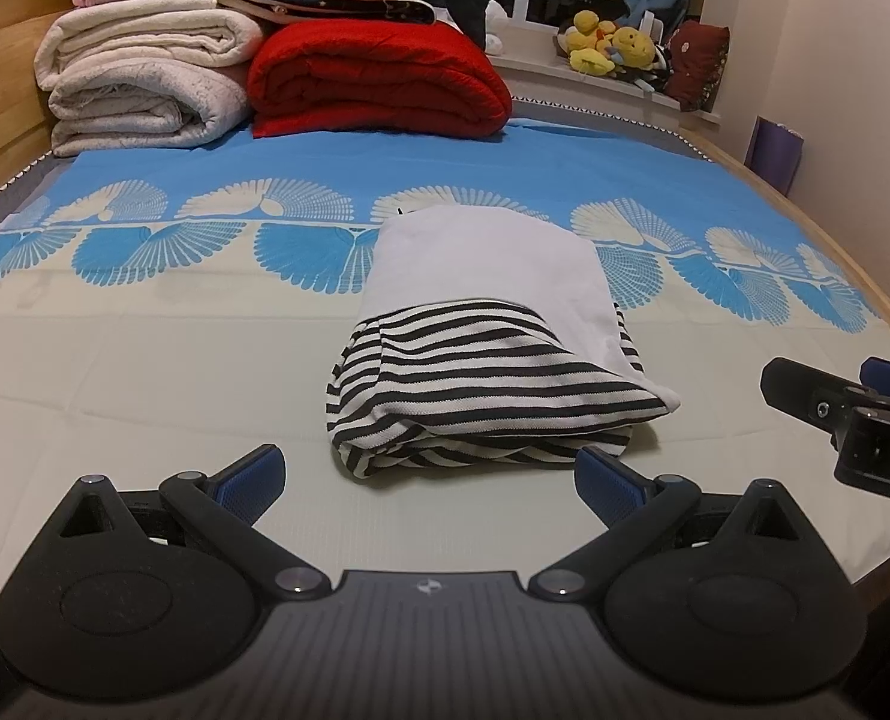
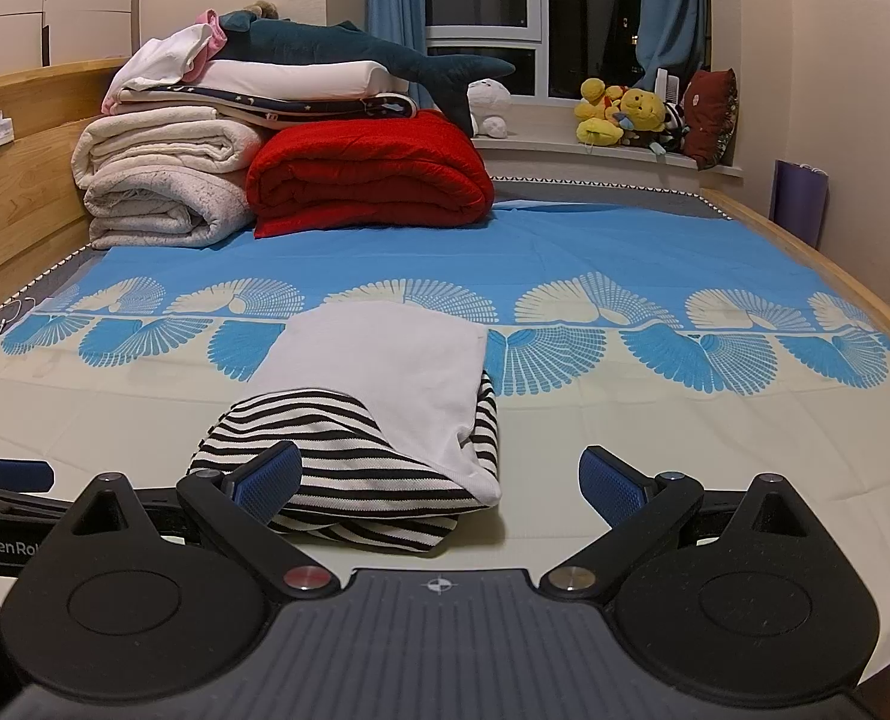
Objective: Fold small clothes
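Striped cotton bundle is lying dead ahead of the left gripper, long axis running away; right gripper sitting offset rightward; both spread, empty.

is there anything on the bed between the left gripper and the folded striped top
Nothing visible. The left gripper has its jaws open just short of the striped top, with only bare bed cover between them. The right gripper sits off to the side.

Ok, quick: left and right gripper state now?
Left gripper: open, holding nothing, just short of the folded garment.
Right gripper: open, holding nothing.
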Demonstrator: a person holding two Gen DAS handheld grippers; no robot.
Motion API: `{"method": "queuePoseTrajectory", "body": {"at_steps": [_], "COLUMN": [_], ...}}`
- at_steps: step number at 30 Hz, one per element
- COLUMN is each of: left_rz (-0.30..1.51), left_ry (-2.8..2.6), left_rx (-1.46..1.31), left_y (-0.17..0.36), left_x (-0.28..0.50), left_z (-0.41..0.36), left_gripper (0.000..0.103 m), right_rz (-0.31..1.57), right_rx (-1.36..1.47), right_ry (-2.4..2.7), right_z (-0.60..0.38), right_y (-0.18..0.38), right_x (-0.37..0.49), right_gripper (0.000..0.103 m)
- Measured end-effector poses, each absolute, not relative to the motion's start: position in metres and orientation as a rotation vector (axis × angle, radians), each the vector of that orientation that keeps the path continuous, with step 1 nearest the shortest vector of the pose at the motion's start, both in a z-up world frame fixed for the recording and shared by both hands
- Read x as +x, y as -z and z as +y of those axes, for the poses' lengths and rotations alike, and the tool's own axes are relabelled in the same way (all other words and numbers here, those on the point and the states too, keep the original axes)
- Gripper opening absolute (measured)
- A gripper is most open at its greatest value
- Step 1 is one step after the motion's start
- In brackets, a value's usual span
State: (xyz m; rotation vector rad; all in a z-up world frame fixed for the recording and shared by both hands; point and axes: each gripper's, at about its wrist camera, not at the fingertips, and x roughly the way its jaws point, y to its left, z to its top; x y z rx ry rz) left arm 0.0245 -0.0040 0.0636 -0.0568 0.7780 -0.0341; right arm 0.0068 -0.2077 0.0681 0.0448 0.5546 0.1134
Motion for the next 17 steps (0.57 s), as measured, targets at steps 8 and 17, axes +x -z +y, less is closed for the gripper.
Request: {"method": "queuePoseTrajectory", "body": {"at_steps": [8,17], "left_rz": [0.777,0.772], "left_ry": [0.038,0.042], "left_rx": [-0.054,-0.051], "left_y": [-0.0626,-0.0609], "left_x": [0.0240,0.0242], "left_z": [-0.0024,-0.0017], "left_gripper": [0.103,0.103], "right_rz": [0.554,0.556], "right_rx": [0.044,0.045], "right_ry": [-0.117,-0.119], "right_z": [-0.2090,-0.2087], "right_y": [-0.0676,-0.0670], "right_x": [0.0076,0.0080], "right_gripper": [0.099,0.099]}}
